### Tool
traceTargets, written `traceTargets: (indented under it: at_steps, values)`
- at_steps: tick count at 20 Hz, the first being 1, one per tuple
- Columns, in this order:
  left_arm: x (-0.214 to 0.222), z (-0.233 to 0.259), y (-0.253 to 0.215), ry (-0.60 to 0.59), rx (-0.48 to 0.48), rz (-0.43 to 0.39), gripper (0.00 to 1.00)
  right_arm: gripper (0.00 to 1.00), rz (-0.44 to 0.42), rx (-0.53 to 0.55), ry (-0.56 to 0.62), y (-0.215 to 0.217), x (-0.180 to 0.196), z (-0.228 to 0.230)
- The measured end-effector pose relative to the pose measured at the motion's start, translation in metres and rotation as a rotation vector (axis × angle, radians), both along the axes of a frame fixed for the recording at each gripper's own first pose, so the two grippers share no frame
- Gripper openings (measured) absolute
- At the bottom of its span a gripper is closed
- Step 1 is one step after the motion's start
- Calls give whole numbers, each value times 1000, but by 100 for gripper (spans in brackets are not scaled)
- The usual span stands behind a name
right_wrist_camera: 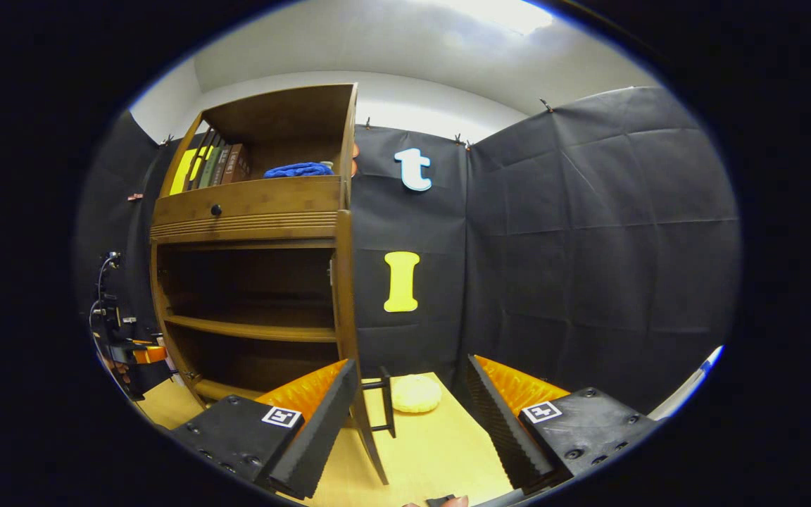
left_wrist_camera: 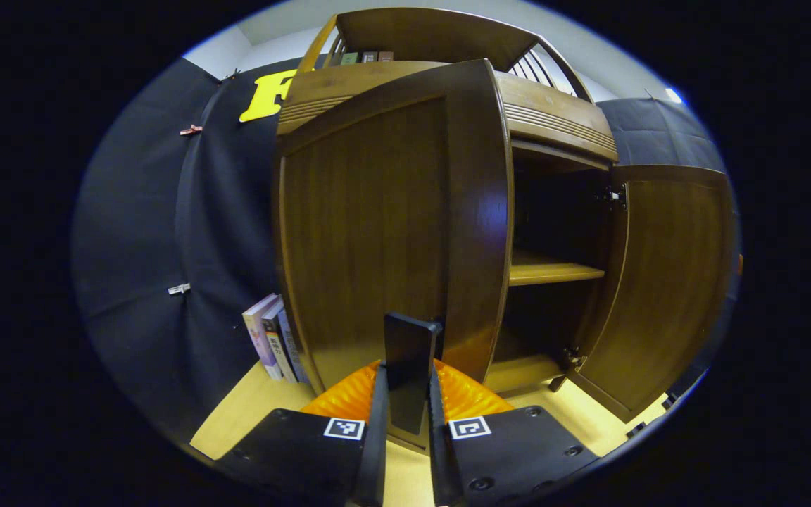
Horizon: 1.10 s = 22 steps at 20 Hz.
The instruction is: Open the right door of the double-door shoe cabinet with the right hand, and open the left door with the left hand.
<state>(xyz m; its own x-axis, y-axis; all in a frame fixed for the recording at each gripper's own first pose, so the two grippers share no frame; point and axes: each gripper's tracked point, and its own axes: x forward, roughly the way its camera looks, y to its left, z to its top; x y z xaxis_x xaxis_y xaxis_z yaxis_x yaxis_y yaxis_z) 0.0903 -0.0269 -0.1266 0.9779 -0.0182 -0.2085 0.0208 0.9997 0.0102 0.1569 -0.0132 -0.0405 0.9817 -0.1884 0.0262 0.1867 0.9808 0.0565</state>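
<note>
The wooden shoe cabinet (left_wrist_camera: pixel 553 120) stands close in front in the left gripper view. Its left door (left_wrist_camera: pixel 370 232) is swung partly out toward me, and my left gripper (left_wrist_camera: pixel 410 380) is shut on that door's dark upright handle (left_wrist_camera: pixel 411 345). The right door (left_wrist_camera: pixel 666 282) stands wide open, showing the inner shelf (left_wrist_camera: pixel 553 271). In the right gripper view the right door (right_wrist_camera: pixel 346 303) appears edge-on with its black handle (right_wrist_camera: pixel 381 400) just beyond my fingers. My right gripper (right_wrist_camera: pixel 409 422) is open and holds nothing, the door edge close by its left finger (right_wrist_camera: pixel 321 415). The left gripper (right_wrist_camera: pixel 127 351) shows small at the far left.
Several books (left_wrist_camera: pixel 272 338) lean beside the cabinet's left side. A pale round cushion (right_wrist_camera: pixel 416 393) lies on the wooden floor (right_wrist_camera: pixel 441 451) by the black cloth wall. Books (right_wrist_camera: pixel 219 163) and a blue cloth (right_wrist_camera: pixel 298 170) sit on the cabinet's top shelf, above a drawer knob (right_wrist_camera: pixel 215 209).
</note>
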Motion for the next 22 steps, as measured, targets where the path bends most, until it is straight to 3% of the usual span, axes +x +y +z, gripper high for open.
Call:
traceTargets:
  at_steps: [1,12,22]
  values:
    - [-8,1,7,-2,2,1,29,98,9,-5,-1,7,2,1]
    - [-60,8,81,-35,-19,16,19,98,121,-15,6,108,15,5]
    - [-83,16,142,-85,-41,16,10,100,173,4,-8,150,34,18]
